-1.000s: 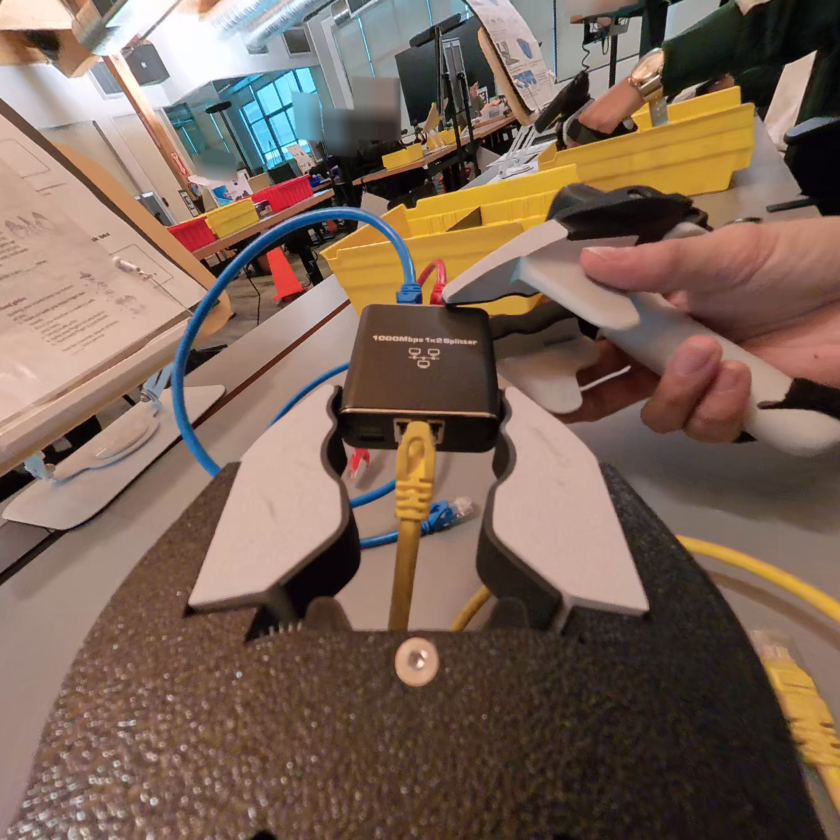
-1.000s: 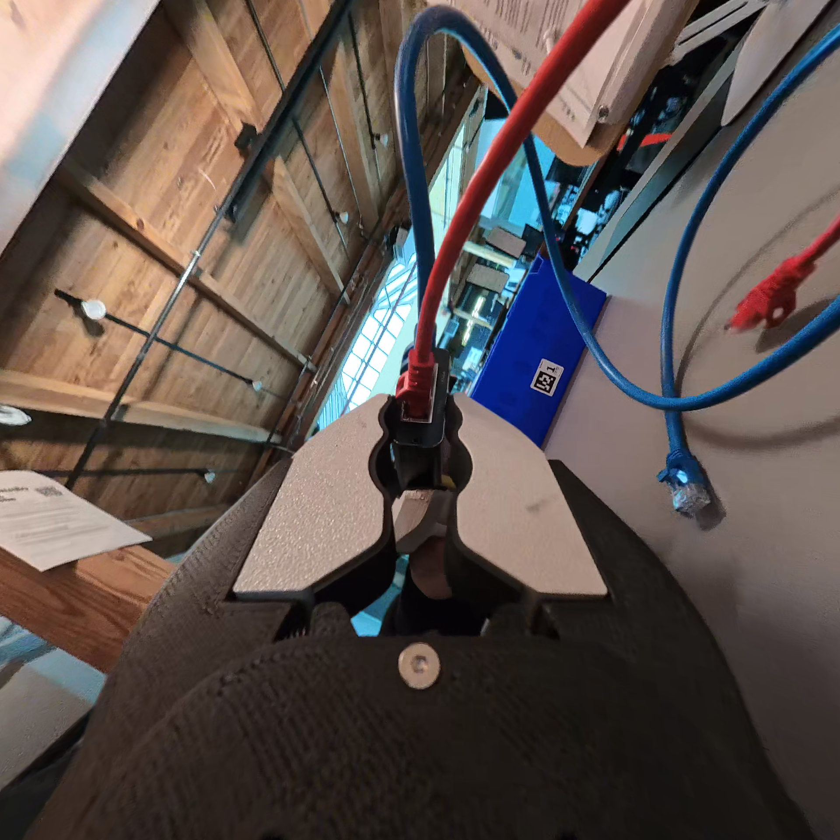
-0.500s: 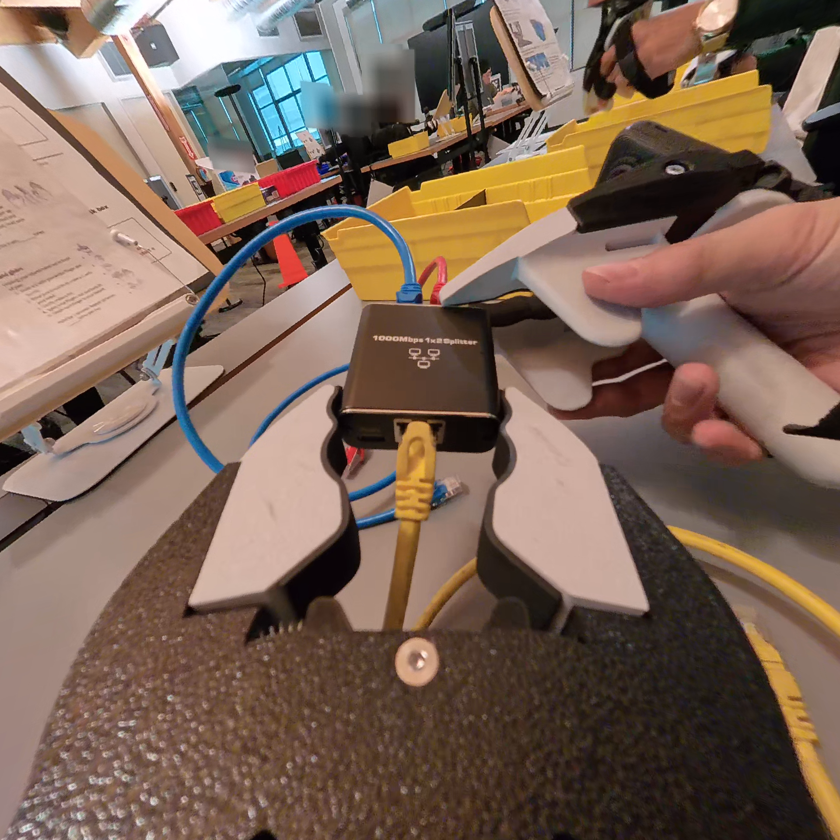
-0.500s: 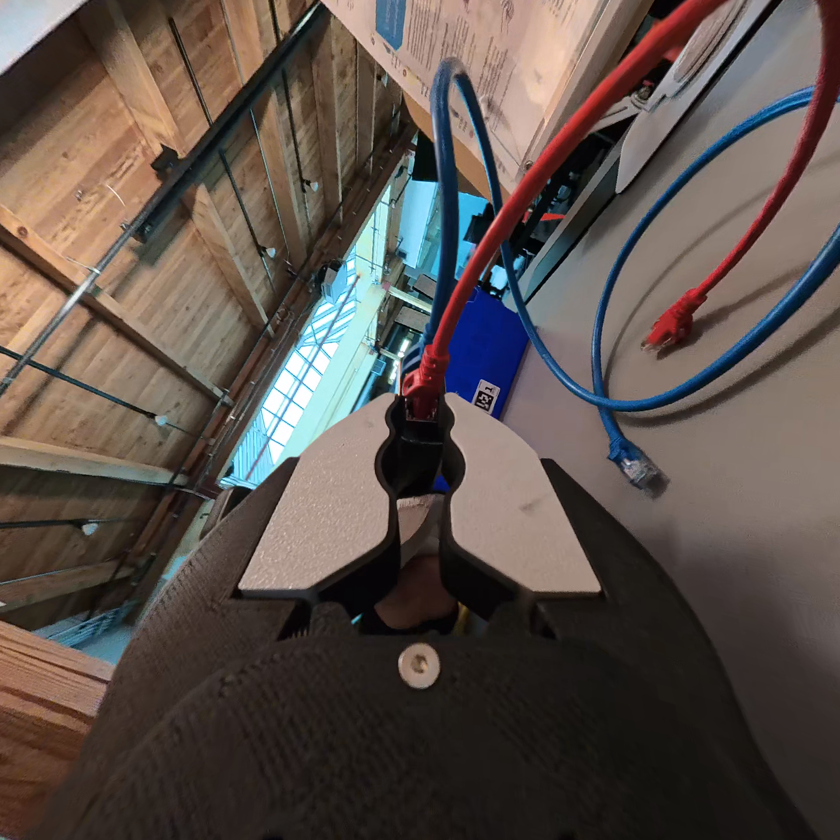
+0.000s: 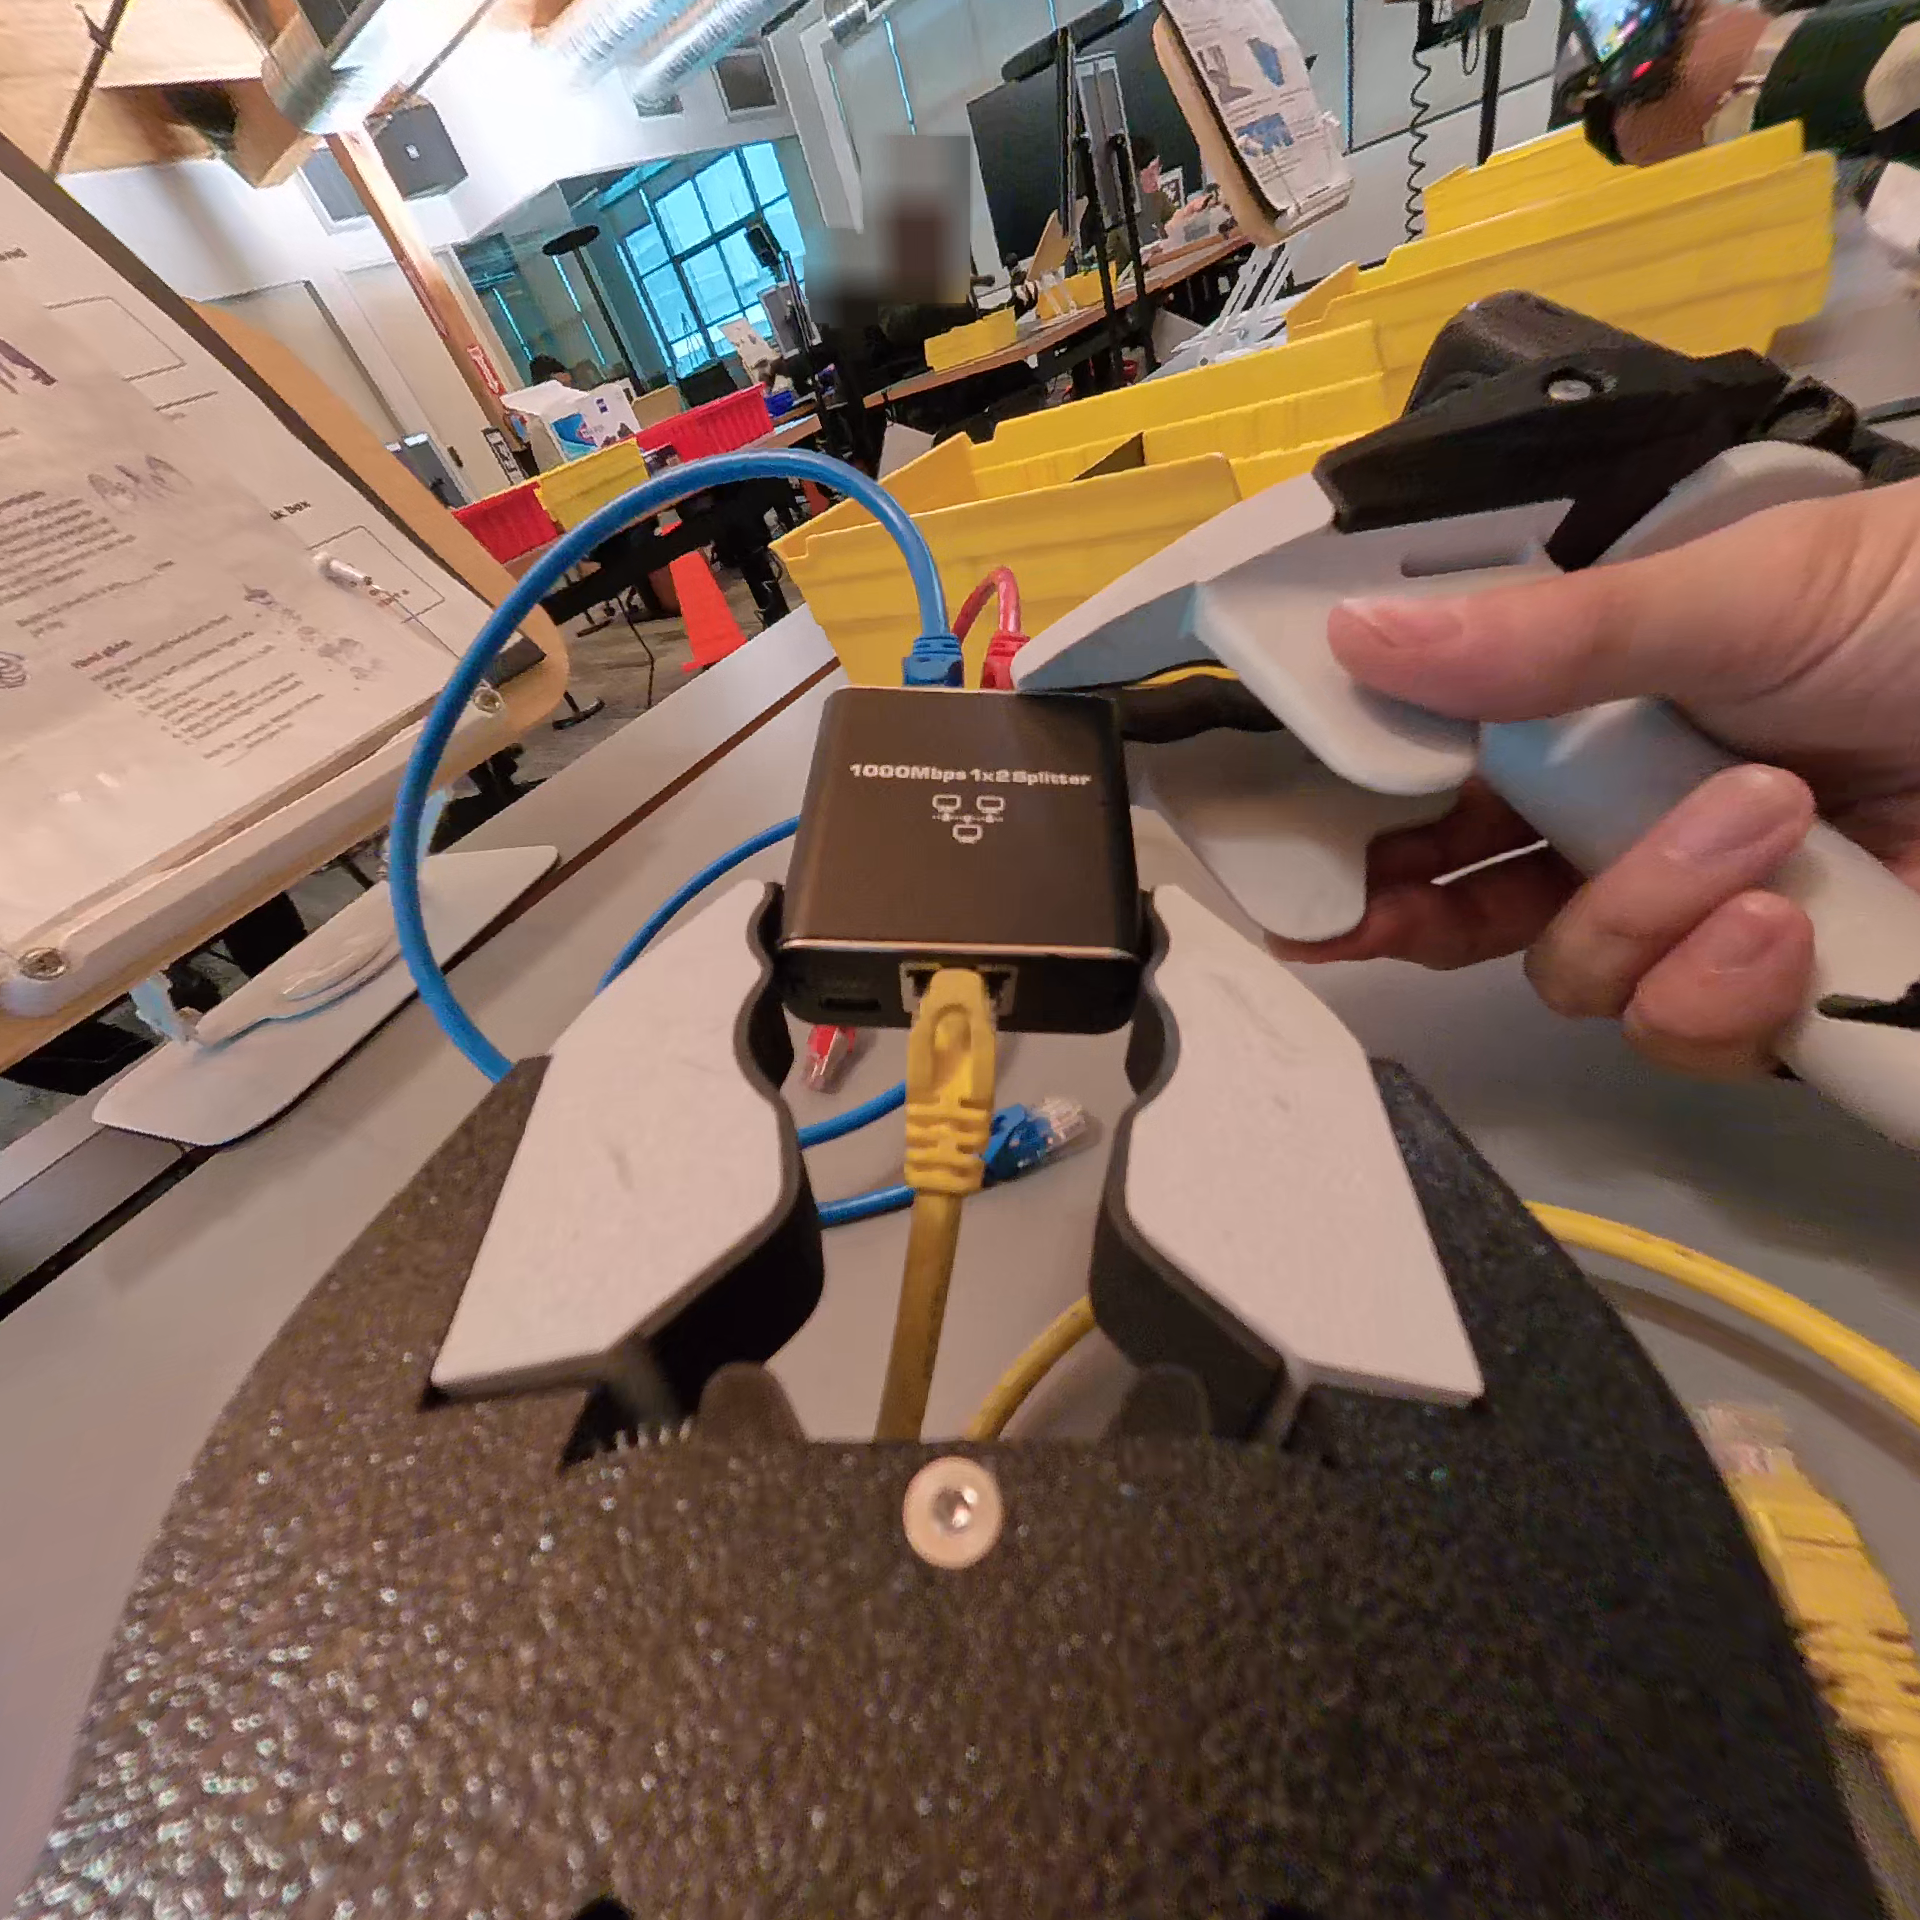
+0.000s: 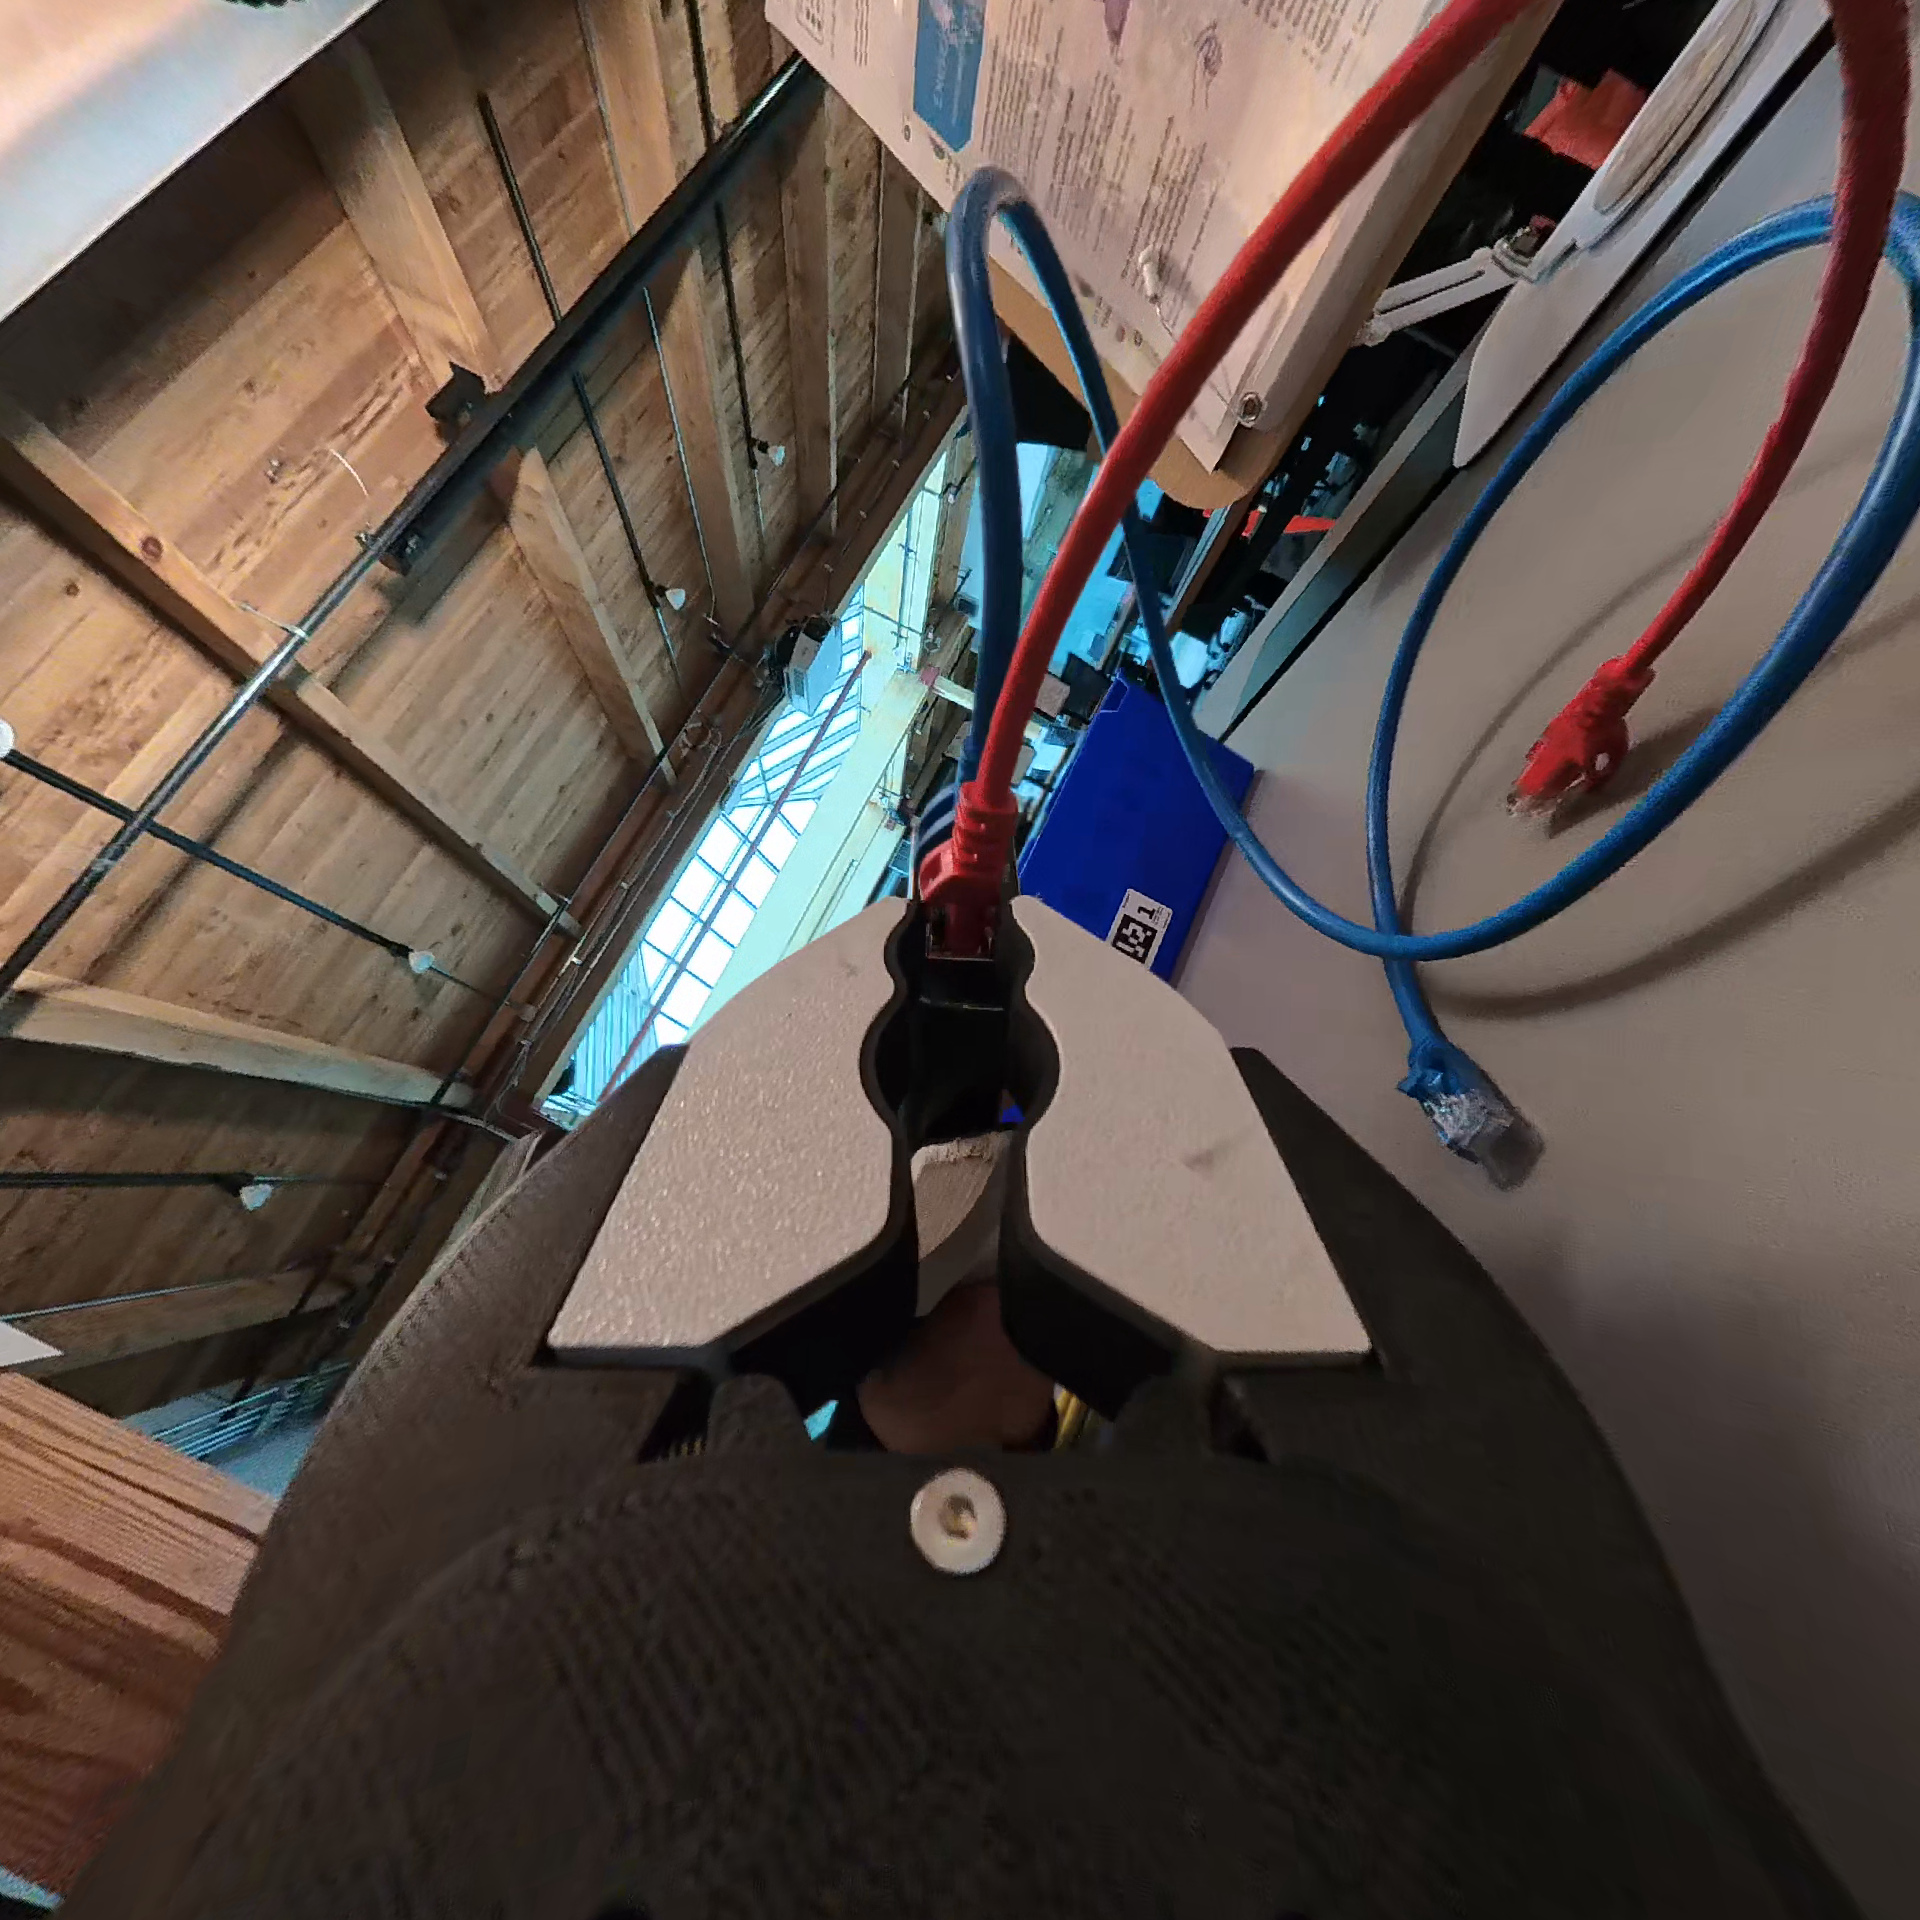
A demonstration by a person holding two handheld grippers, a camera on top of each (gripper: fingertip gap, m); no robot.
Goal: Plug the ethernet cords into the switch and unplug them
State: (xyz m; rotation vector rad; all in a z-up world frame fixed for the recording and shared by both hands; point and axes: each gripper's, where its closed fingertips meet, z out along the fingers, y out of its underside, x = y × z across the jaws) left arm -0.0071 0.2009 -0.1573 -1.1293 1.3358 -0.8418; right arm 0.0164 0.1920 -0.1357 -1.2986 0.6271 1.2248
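Note:
My left gripper (image 5: 956, 914) is shut on the black switch (image 5: 966, 821) and holds it by its sides just above the grey table. A yellow cord's plug (image 5: 945, 1081) sits in the near port. A blue plug (image 5: 932, 655) and a red plug (image 5: 1000, 649) sit in the far ports. My right gripper (image 6: 966, 914) comes in from the right, rolled on its side. Its jaws close around the switch's far corner (image 6: 951, 1029), with the tips at the base of the red plug (image 6: 971, 852). One of its fingers (image 5: 1195, 582) lies over the switch's far right corner.
The loose red plug (image 6: 1569, 743) and loose blue plug (image 6: 1465, 1117) lie on the table (image 5: 1455, 1091), and a loose yellow plug (image 5: 1839, 1621) lies at the right. A paper stand (image 5: 156, 582) stands left. Yellow bins (image 5: 1039, 540) stand behind, and a blue bin (image 6: 1132, 831) is at the table's end.
My right gripper has slid along the switch towards the red plug, and its jaws have narrowed. My left gripper and the switch have stayed put.

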